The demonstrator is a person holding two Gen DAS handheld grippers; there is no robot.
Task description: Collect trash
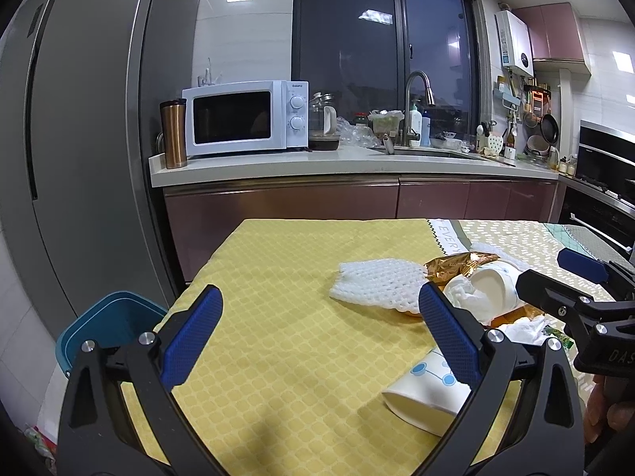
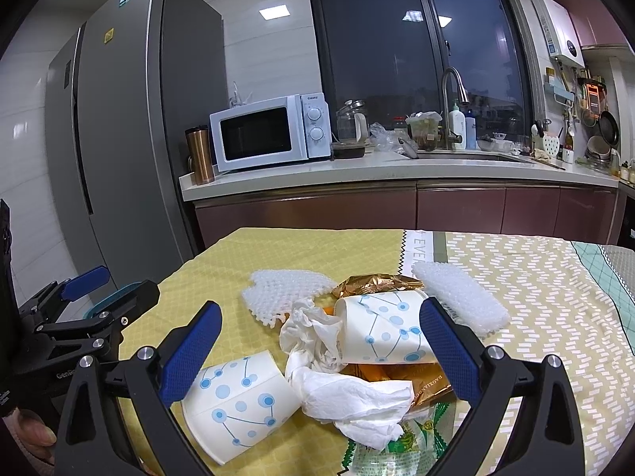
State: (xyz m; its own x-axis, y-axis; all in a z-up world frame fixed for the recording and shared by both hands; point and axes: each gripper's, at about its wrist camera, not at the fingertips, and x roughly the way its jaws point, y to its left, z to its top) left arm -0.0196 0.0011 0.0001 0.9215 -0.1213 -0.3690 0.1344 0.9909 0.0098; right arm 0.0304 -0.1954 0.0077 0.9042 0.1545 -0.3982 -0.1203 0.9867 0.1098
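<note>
A trash pile lies on the yellow tablecloth (image 2: 222, 261). It holds two dotted paper cups on their sides, a near cup (image 2: 238, 400) and a far cup (image 2: 381, 329), crumpled white tissue (image 2: 349, 392), a gold foil wrapper (image 2: 373, 283), a green wrapper (image 2: 401, 442) and two white foam nets (image 2: 285, 291) (image 2: 460, 297). My right gripper (image 2: 319, 341) is open over the pile and holds nothing. My left gripper (image 1: 319, 329) is open and empty over bare cloth, left of the foam net (image 1: 377, 283) and near cup (image 1: 424, 392).
A blue bin (image 1: 103, 329) stands on the floor off the table's left edge. A grey fridge (image 1: 79, 139) stands at the left. Behind the table runs a counter (image 1: 349, 166) with a microwave (image 1: 244, 117), a sink and clutter.
</note>
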